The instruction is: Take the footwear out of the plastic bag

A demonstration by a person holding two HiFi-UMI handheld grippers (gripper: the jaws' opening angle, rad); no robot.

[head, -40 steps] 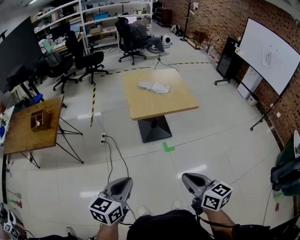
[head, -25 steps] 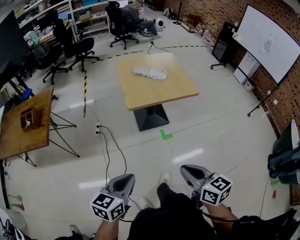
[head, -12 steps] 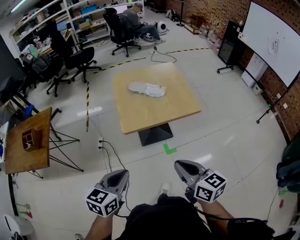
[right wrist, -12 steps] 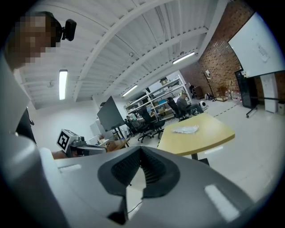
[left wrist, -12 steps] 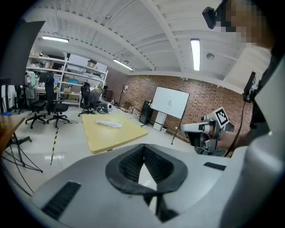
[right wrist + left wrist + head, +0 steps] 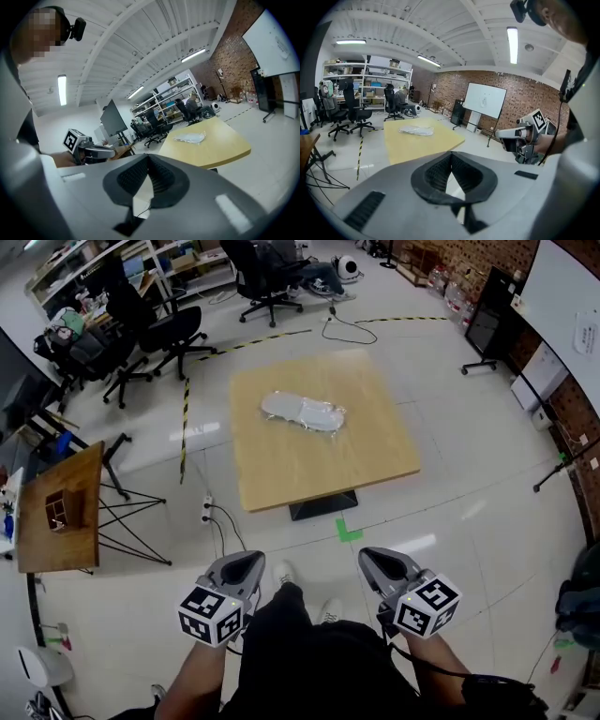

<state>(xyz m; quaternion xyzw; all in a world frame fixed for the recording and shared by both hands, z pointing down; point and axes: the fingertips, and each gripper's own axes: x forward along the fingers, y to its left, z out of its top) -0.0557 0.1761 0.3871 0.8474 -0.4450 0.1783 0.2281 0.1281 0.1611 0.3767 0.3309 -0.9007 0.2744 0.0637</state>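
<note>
A clear plastic bag with pale footwear inside (image 6: 304,412) lies on the far half of a square wooden table (image 6: 375,465). The same bag (image 6: 416,131) shows small in the left gripper view, and the bag (image 6: 190,137) also in the right gripper view. My left gripper (image 6: 246,565) is held low at the bottom left, well short of the table, jaws shut and empty. My right gripper (image 6: 377,562) is level with it at the bottom right, also shut with nothing in it. Each gripper sees the other: right gripper (image 6: 520,138), left gripper (image 6: 91,151).
A power strip and cables (image 6: 208,514) trail over the floor left of the table base. A green tape mark (image 6: 348,532) lies on the tiles in front. A smaller wooden table (image 6: 37,535) with a box stands at left; office chairs (image 6: 159,334) stand behind.
The table and bag have come nearer and lower in the head view as the person walks toward them. Both grippers stay shut, held side by side.
</note>
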